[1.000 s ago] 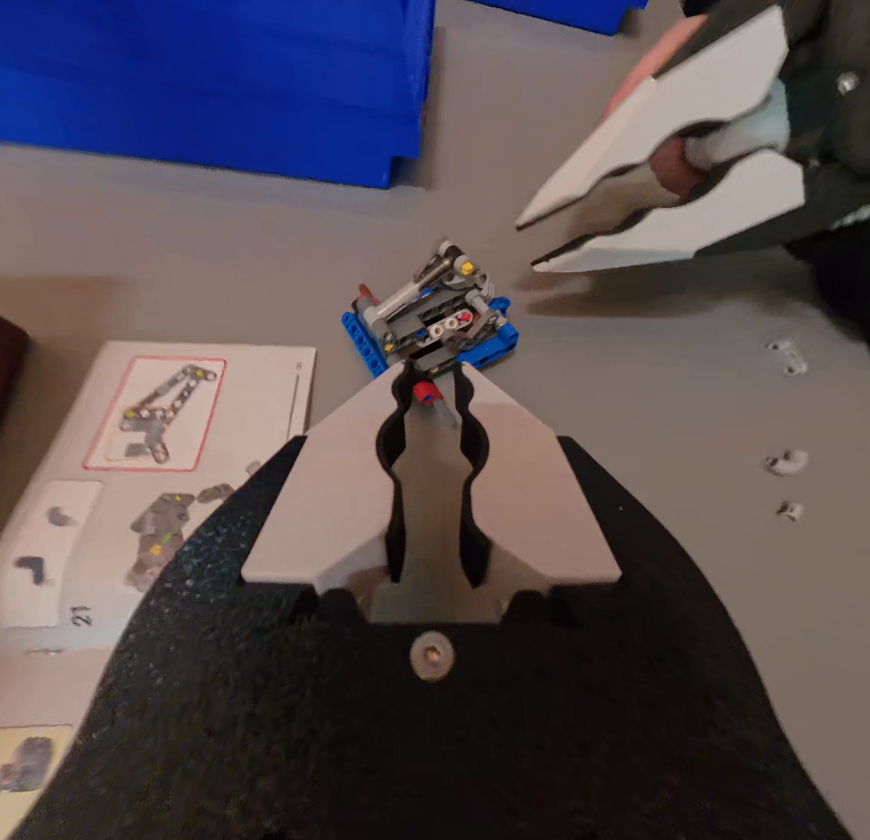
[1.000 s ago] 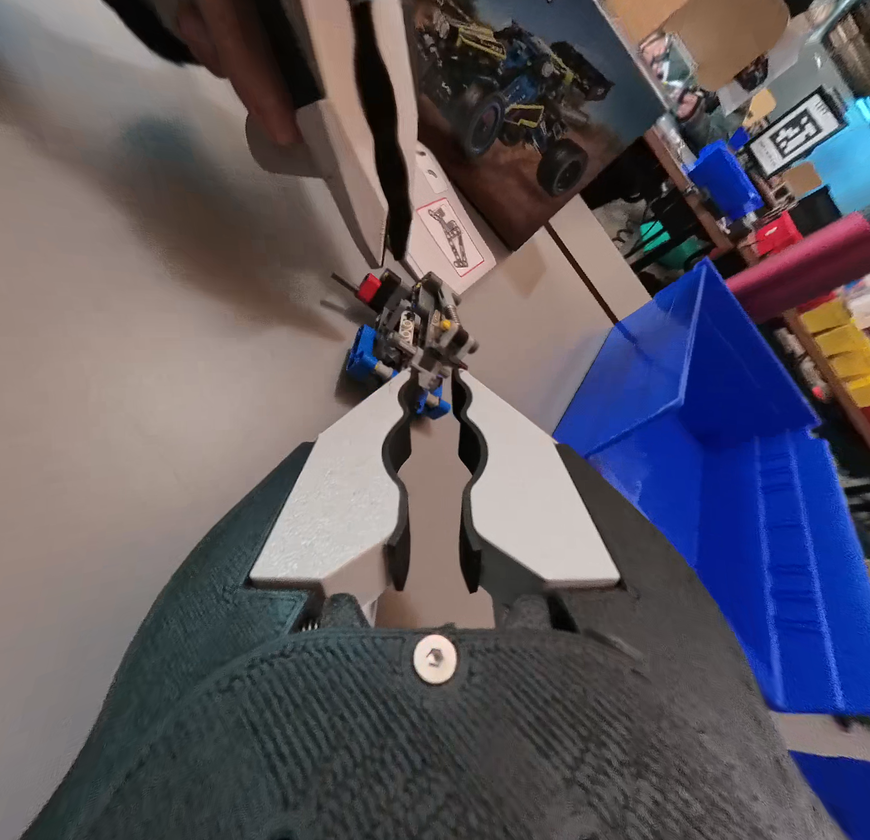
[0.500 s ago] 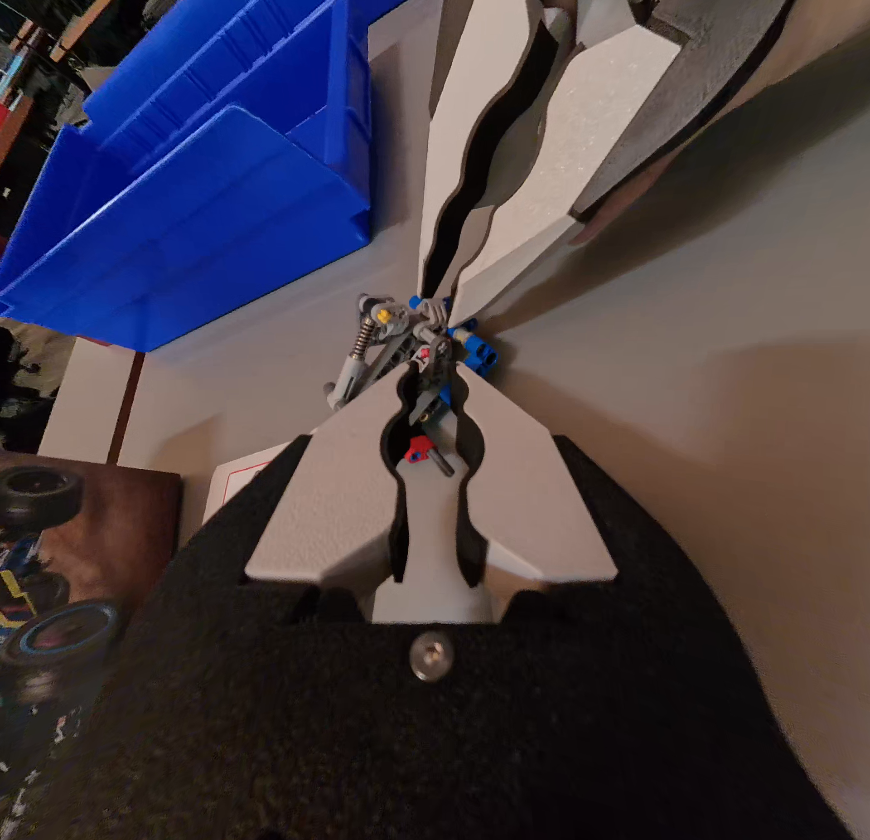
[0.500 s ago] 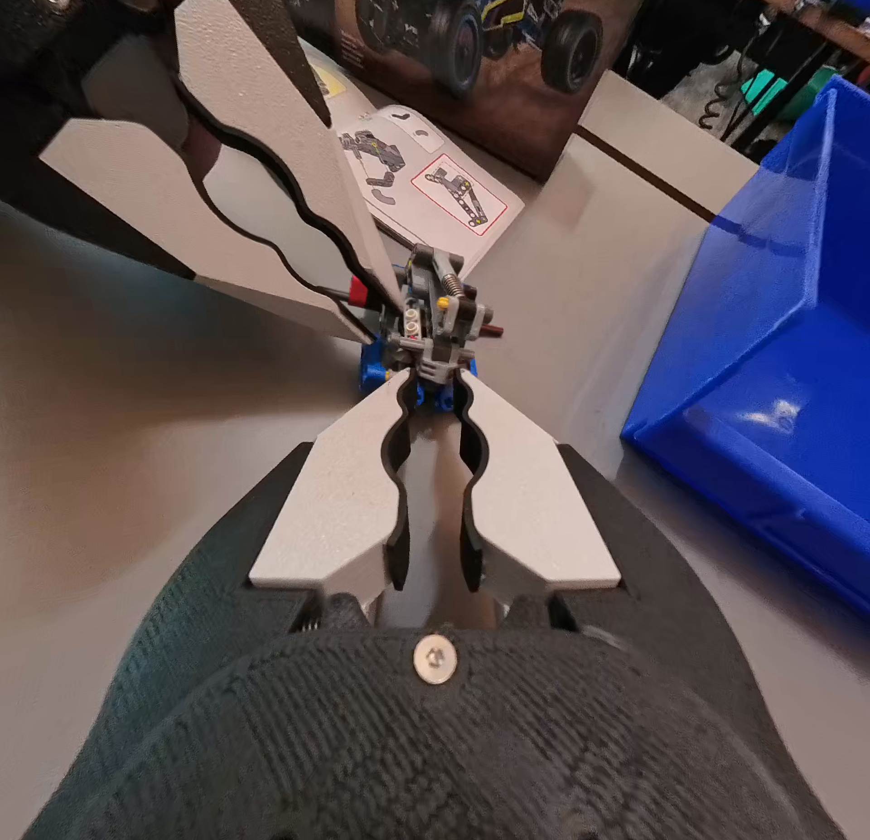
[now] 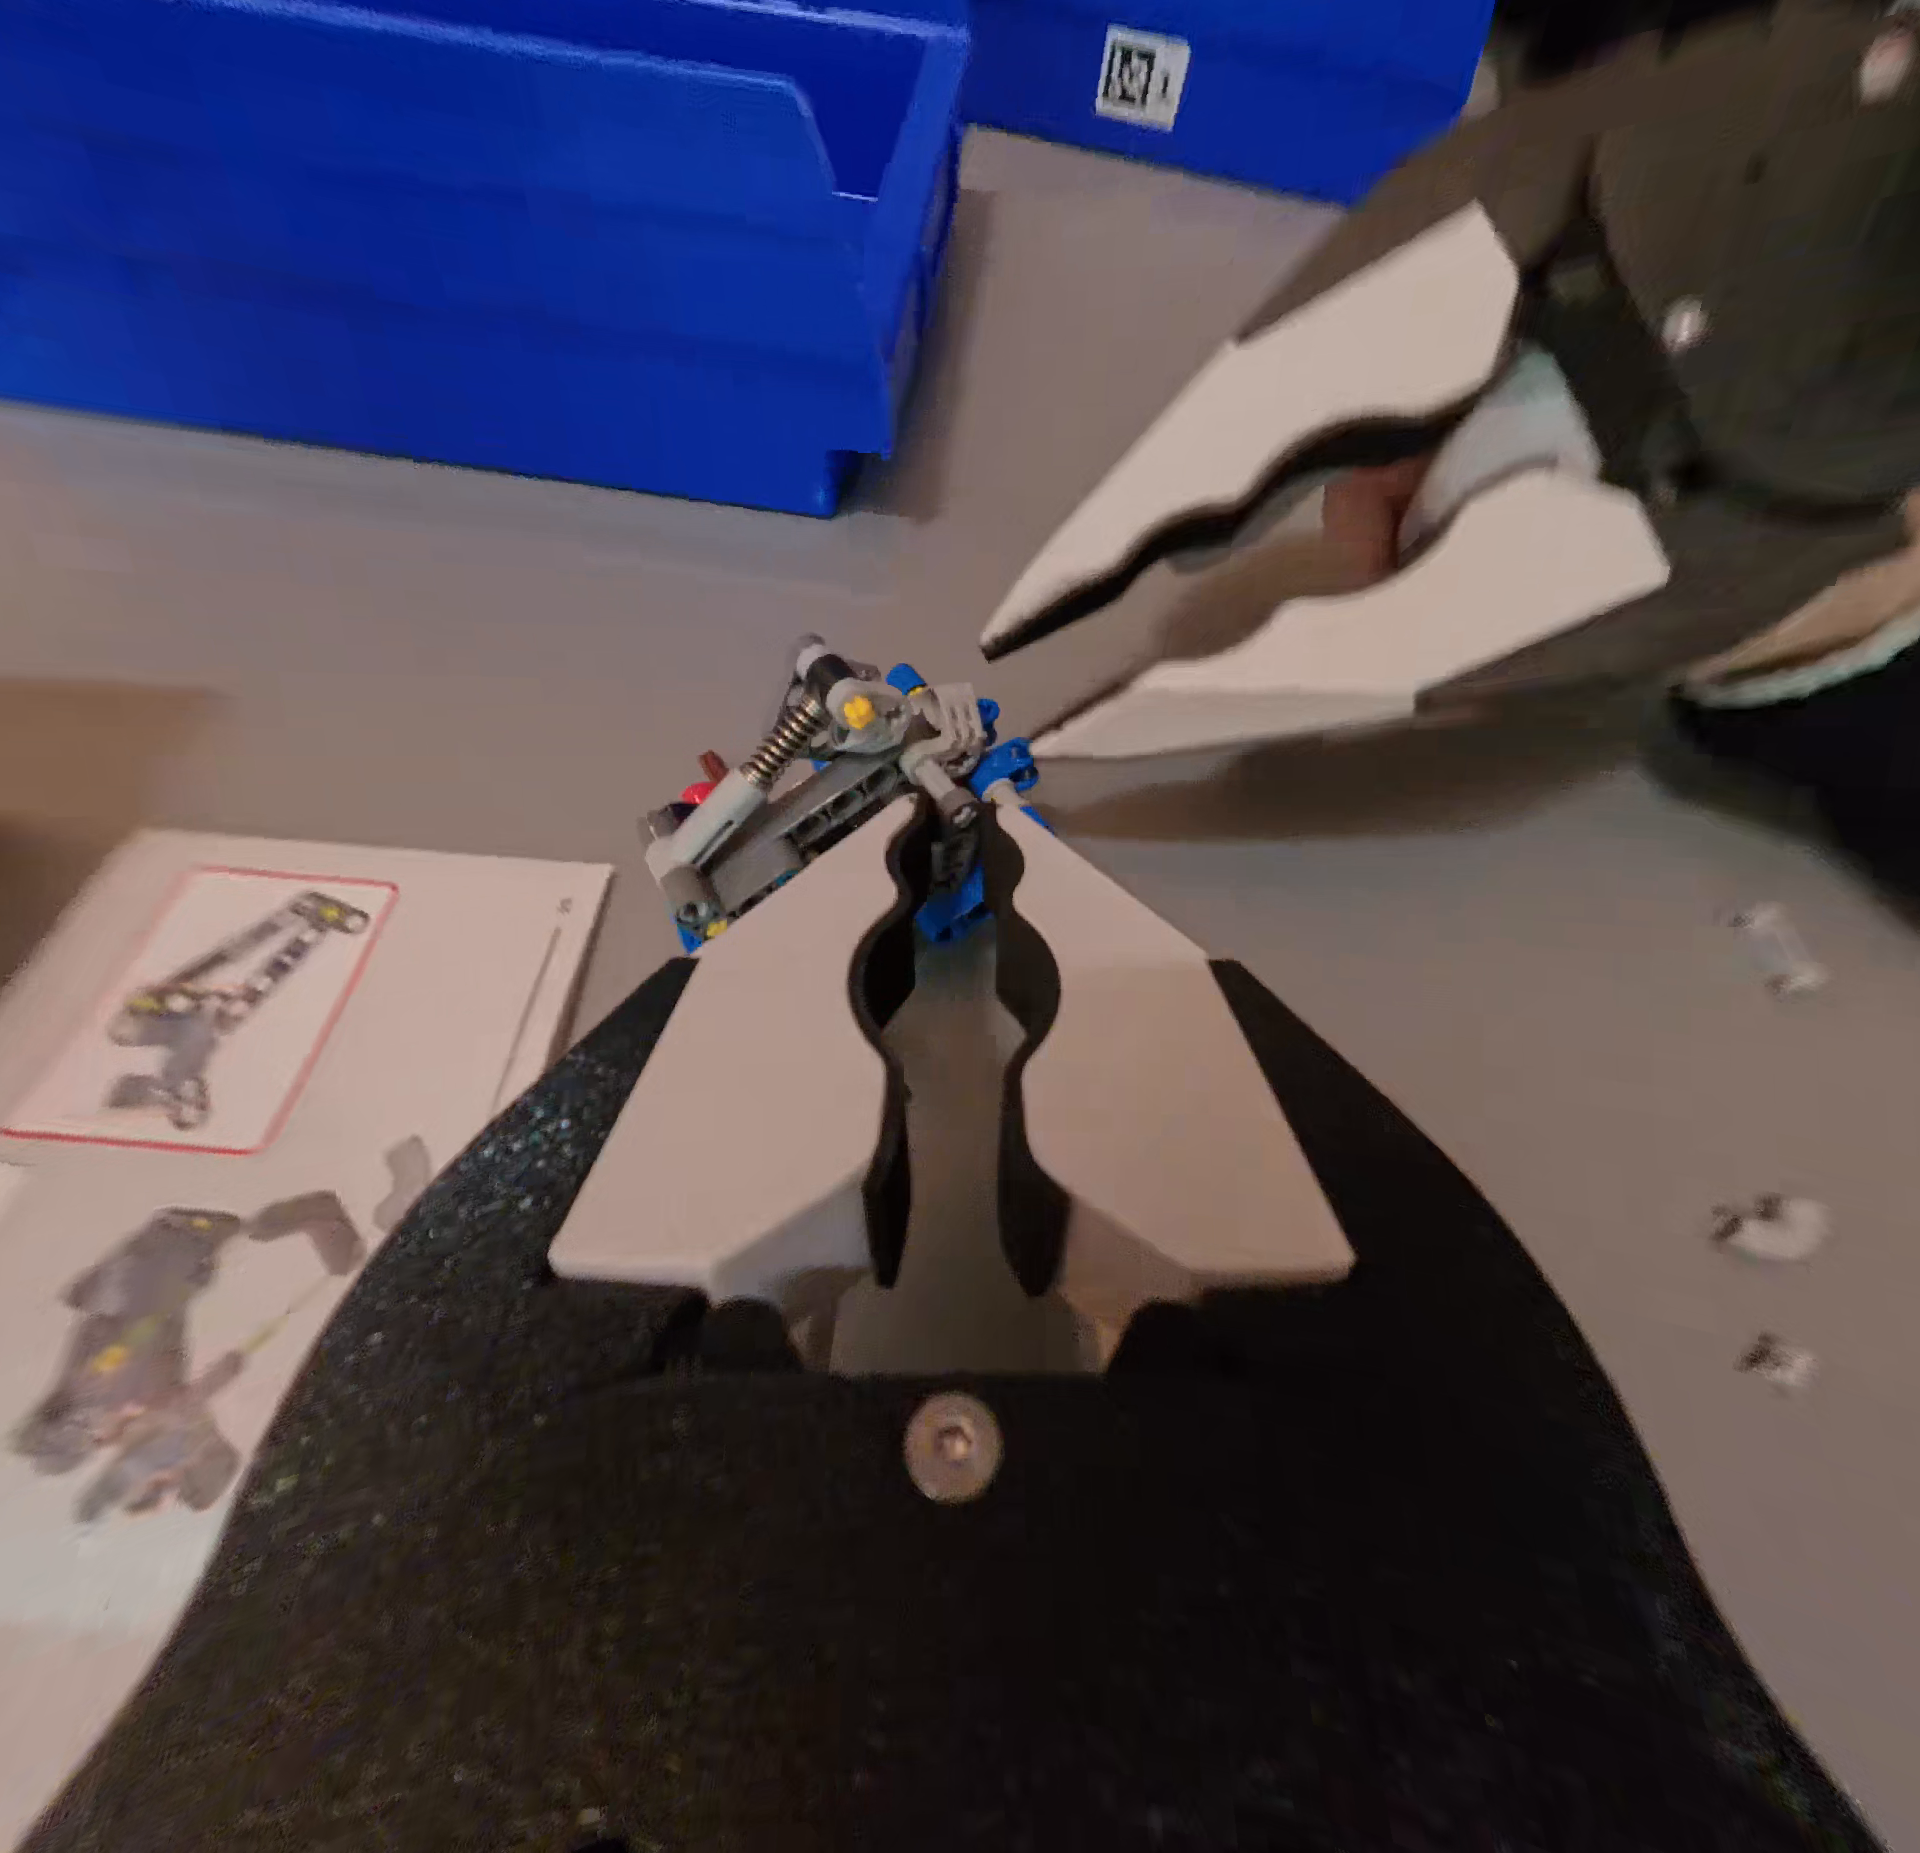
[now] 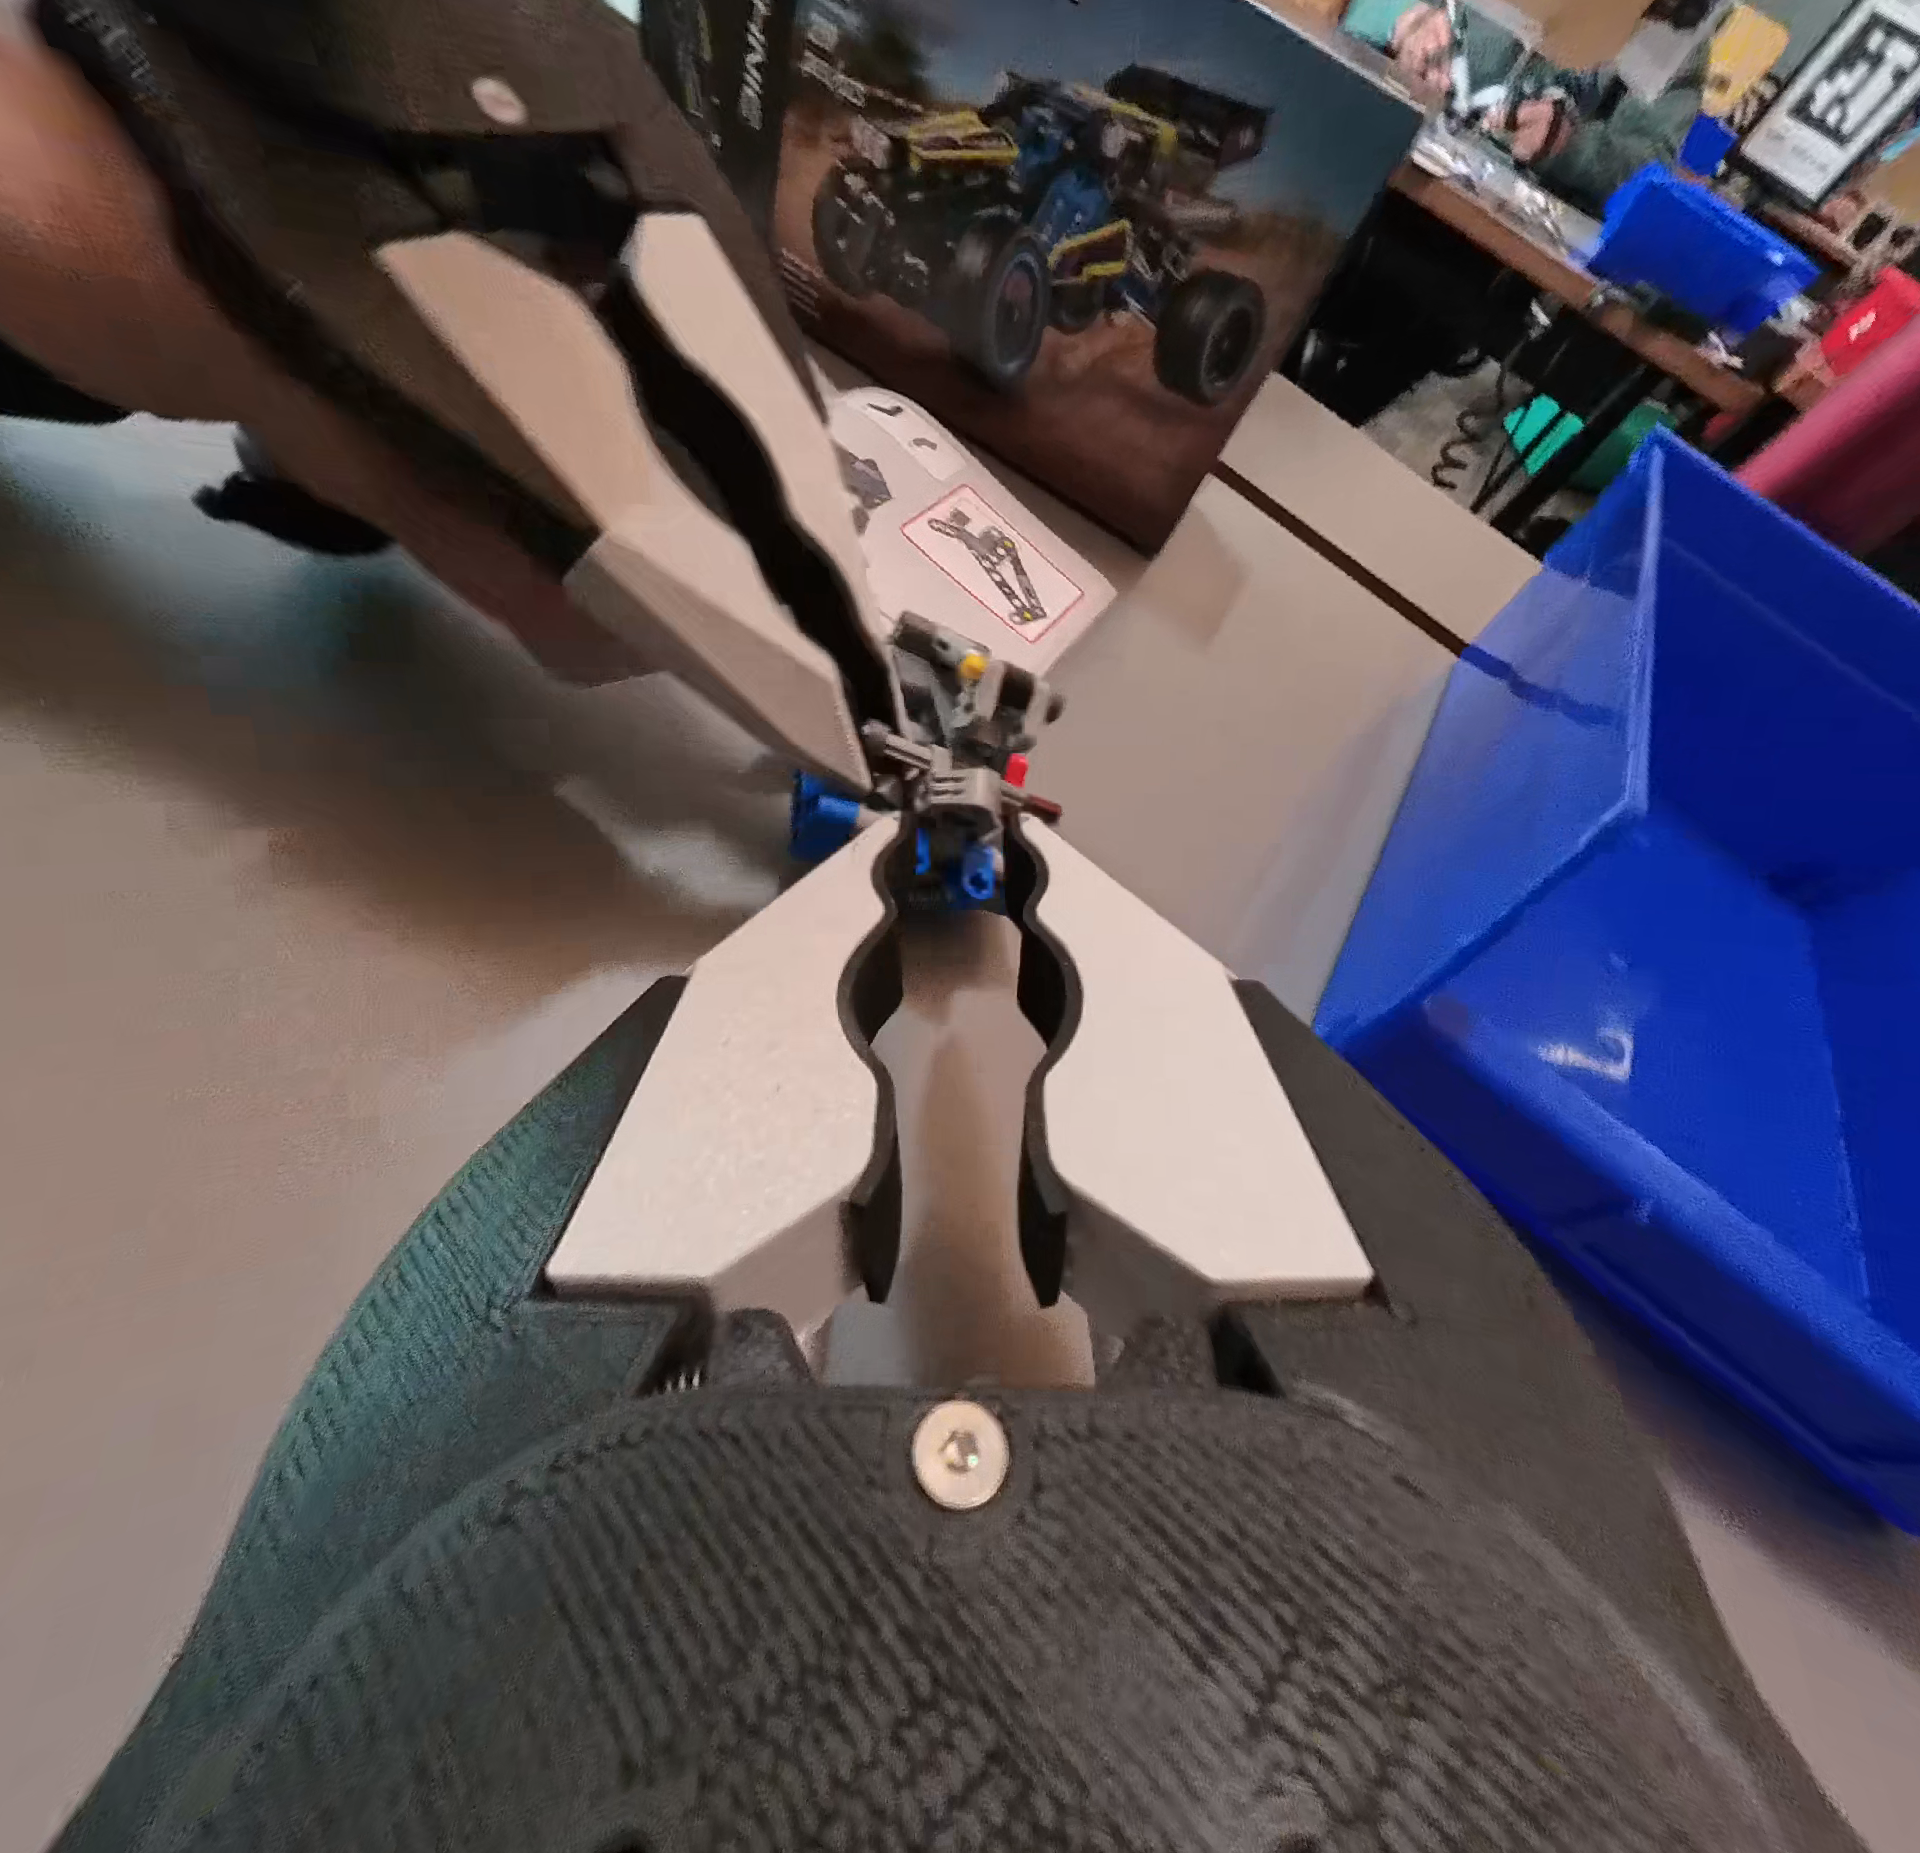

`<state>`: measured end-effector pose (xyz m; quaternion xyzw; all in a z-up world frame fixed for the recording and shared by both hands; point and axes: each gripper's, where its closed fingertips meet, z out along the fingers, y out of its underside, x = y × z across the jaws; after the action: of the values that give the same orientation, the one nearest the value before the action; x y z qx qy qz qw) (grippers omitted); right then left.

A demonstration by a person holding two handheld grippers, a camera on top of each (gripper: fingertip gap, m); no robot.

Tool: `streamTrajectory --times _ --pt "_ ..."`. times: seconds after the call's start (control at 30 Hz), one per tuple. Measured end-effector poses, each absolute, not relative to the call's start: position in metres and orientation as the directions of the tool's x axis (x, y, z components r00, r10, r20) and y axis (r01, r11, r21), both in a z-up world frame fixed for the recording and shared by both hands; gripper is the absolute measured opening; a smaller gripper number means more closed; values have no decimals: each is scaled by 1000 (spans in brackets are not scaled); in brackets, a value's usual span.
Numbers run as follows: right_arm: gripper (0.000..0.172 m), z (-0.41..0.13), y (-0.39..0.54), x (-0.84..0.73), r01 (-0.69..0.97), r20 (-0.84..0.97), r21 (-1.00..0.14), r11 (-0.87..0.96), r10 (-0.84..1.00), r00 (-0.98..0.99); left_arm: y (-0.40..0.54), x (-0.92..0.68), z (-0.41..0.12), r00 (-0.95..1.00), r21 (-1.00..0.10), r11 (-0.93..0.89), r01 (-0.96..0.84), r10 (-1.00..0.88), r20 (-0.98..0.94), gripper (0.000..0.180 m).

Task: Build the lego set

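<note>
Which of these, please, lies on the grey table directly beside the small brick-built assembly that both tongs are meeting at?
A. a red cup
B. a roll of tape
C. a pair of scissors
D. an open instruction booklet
D: an open instruction booklet, its pages showing diagrams, lies flat on the table just left of the assembly.

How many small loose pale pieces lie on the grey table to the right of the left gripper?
4, in a column: two close together, one below, and the lowest. All are blurred; others may be hidden.
</note>
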<state>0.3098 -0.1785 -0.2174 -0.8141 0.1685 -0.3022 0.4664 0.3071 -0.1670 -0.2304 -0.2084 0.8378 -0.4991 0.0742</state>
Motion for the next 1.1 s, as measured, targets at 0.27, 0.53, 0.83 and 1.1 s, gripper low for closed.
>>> streamTrajectory --times 0.27,0.53,0.83,1.1 --pt "10 -217 -171 307 160 506 -786 -597 -474 721 -166 298 -229 -849 -812 306 -497 -367 380 5" --pt "17 -221 -172 301 311 696 -614 -725 -311 647 -163 286 -232 -929 -829 430 -357 -260 265 6" --pt "8 -236 -167 284 362 692 -551 -752 -170 702 -160 276 -242 -982 -797 601 64 -104 -157 5" --pt "7 -237 -170 287 378 742 -473 -796 -128 658 -157 280 -235 -951 -779 613 132 -143 -274 4"
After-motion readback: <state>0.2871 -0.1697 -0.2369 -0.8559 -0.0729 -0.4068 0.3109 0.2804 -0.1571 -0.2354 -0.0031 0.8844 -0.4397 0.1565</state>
